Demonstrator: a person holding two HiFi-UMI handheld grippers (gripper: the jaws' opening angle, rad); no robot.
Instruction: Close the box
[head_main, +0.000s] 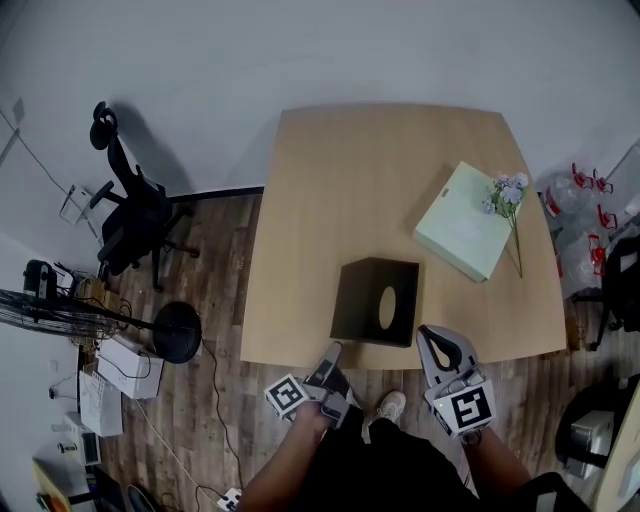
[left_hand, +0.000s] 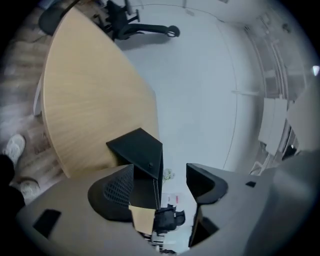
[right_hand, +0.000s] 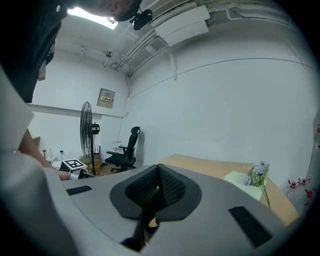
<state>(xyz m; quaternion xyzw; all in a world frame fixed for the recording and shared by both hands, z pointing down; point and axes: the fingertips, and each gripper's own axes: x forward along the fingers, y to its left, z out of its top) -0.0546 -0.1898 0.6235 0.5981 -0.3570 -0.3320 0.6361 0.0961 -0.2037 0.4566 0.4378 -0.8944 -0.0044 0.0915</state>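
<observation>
Lying just ahead of the left gripper (head_main: 332, 353) is the box (head_main: 375, 300).

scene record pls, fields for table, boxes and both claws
table: light wood
black box: near table's front edge, oval hole in one face
pale green box: table's right side, flower sprig partly on it
left claw: jaws apart, nothing gripped, by black box's front left corner
right claw: jaws together, empty, right of black box
</observation>
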